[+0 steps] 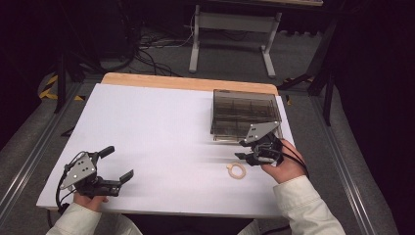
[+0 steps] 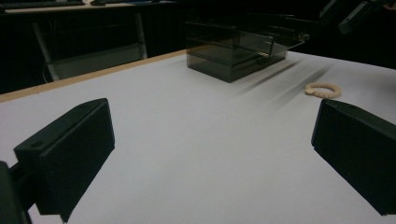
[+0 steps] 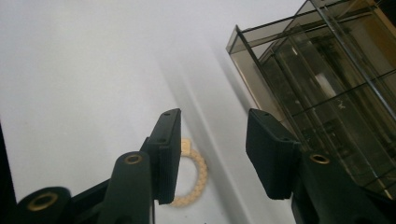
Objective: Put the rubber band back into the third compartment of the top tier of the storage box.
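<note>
While hovering, right claw (image 1: 243, 155) gapes beside ring (image 1: 237, 170).

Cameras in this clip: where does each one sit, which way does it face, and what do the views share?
High view: above the person's side, looking forward and down on the table; both sleeved forearms, left gripper and right gripper show.
Left gripper view: low over the table, looking between its open jaws toward the box.
Right gripper view: rides above the table, looking down past its open, empty jaws.
Shared: the cream ring and the smoky clear box appear in all three.
</note>
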`<state>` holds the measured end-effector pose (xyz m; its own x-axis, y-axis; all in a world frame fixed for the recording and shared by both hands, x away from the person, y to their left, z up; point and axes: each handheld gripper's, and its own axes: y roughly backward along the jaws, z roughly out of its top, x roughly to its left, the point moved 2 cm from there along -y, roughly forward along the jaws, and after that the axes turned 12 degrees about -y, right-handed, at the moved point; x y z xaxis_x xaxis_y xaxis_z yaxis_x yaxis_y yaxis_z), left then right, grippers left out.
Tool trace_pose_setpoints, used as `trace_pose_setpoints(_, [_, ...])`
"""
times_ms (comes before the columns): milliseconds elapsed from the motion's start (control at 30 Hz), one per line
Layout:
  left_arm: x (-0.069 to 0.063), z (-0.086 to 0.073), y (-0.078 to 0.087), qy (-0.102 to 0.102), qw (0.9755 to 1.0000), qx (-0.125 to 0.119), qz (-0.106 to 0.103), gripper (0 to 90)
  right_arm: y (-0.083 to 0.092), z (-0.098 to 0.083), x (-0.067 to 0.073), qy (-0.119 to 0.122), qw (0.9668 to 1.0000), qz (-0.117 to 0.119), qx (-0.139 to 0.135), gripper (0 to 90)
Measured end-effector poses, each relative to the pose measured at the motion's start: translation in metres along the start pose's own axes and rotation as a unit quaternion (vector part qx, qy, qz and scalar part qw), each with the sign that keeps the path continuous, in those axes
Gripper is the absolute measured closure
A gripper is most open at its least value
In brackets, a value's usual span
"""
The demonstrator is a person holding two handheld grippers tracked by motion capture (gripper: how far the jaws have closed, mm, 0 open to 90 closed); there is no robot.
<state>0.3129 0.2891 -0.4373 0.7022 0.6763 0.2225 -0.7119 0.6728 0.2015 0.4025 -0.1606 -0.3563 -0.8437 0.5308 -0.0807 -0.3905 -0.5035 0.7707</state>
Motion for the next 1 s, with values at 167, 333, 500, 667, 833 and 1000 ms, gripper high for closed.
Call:
trace_pose_setpoints(167, [-0.001,0.000,0.000,-0.001,1.0000,0.000,0.000,0.2,-0.001,-0.003,0.007,-0.005,1.0000,0.002,-0.006,55.5])
trace_pose_setpoints(333, [0.000,0.000,0.001,-0.006,1.0000,0.000,0.002,0.2,-0.003,-0.008,0.011,-0.004,0.9999,0.010,-0.004,54.9])
trace_pose_setpoints(500, [0.000,0.001,0.000,-0.006,1.0000,0.000,0.001,0.2,-0.005,-0.015,0.017,-0.013,0.9998,0.014,-0.002,54.8])
trace_pose_setpoints(667, [-0.001,0.001,0.000,-0.002,1.0000,-0.002,0.000,0.2,-0.009,-0.019,0.018,-0.018,0.9997,0.015,0.001,53.7])
trace_pose_setpoints(833, [-0.001,0.000,0.000,-0.001,1.0000,0.000,0.000,0.2,-0.012,-0.022,0.019,-0.016,0.9997,0.018,0.008,53.9])
trace_pose_setpoints(1000, [-0.001,0.000,-0.001,-0.003,1.0000,-0.001,-0.002,0.2,-0.019,-0.024,0.018,-0.022,0.9994,0.021,0.016,53.9])
